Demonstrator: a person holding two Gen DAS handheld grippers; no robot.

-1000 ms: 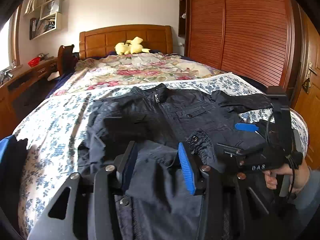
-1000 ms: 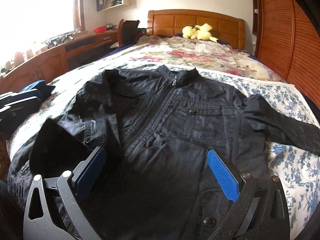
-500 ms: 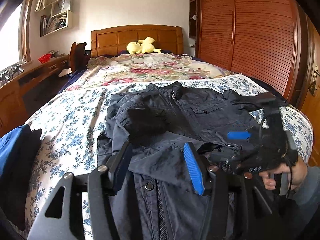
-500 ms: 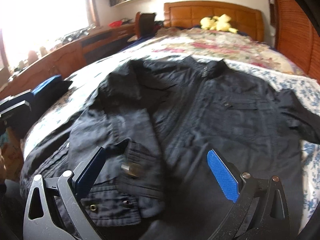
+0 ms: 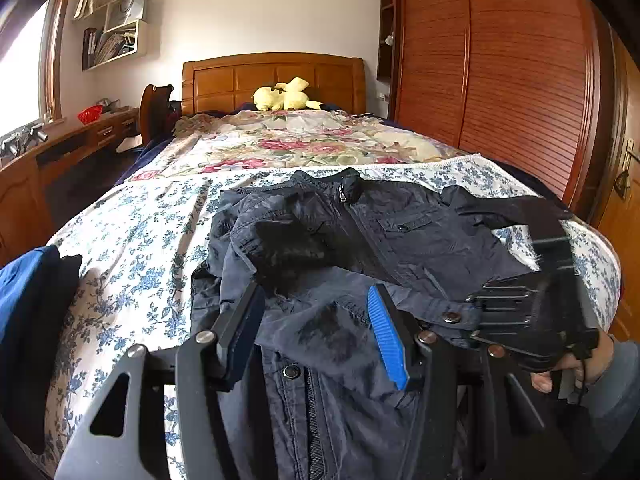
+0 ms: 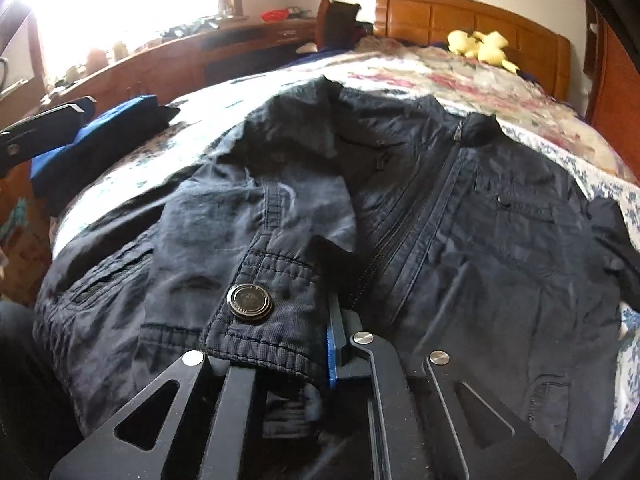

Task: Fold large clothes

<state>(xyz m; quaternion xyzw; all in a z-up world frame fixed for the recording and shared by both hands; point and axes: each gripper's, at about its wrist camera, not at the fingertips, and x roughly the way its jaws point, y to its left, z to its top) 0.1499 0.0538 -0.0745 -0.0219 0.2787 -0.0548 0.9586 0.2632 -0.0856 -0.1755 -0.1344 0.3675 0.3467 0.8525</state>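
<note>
A dark navy jacket point(image 5: 400, 240) lies front up on the bed, collar toward the headboard; it also fills the right wrist view point(image 6: 480, 220). Its left sleeve is folded across the front. My left gripper point(image 5: 316, 336) is open over the lower hem, fabric lying between its fingers. My right gripper point(image 6: 280, 344) is shut on the sleeve cuff point(image 6: 264, 320), which has a metal snap button. The right gripper also shows in the left wrist view point(image 5: 520, 320), held by a hand at the jacket's right hem.
The bed has a blue-flowered sheet point(image 5: 132, 232) and a floral quilt point(image 5: 300, 140). A yellow plush toy point(image 5: 284, 94) sits by the headboard. Folded blue and dark clothes point(image 5: 28, 320) lie at the bed's left edge. A wooden wardrobe point(image 5: 500, 80) stands right, a desk point(image 5: 60, 148) left.
My right gripper has closed on the sleeve cuff; it was open half a second ago. The left gripper has drawn back toward the hem and stays open.
</note>
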